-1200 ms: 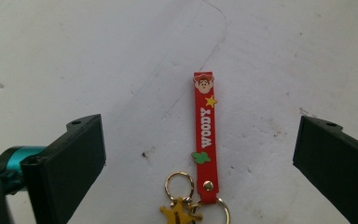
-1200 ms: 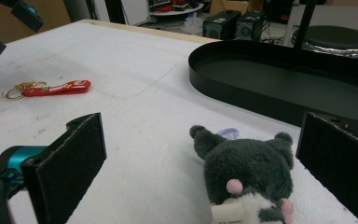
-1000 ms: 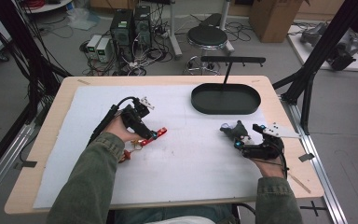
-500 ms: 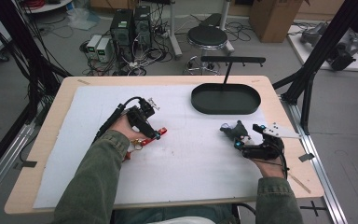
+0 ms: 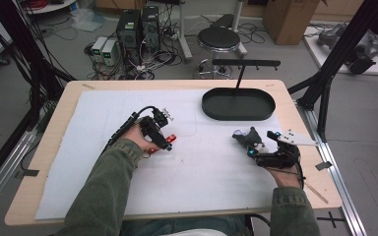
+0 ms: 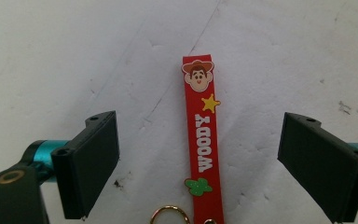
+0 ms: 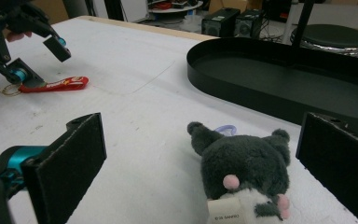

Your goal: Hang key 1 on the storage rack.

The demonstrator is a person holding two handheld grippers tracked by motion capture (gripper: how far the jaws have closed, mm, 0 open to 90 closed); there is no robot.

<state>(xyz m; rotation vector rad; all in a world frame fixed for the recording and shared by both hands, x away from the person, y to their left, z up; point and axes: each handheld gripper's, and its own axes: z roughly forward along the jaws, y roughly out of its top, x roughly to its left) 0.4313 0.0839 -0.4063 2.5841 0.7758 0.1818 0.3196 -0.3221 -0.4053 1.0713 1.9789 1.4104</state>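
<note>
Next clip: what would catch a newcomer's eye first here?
Probably the red strap, a keychain tag reading WOODY with a cowboy face, lying flat on the white table cover between the left gripper's open jaws, which have just been closing in without touching it. Next, the dark grey plush toy sits between the right gripper's open jaws. Behind it lies a black oval tray, at the table's far right.

— Where are the two arms?
— Both forearms, in olive sleeves, come in from below; the left gripper (image 5: 163, 139) tips steeply downward near the table's centre-left, its jaws just closing yet standing wide apart.
— And the other?
— The right gripper (image 5: 254, 143) lies low and level at the right, jaws spread wide, pads pressing nothing
</note>
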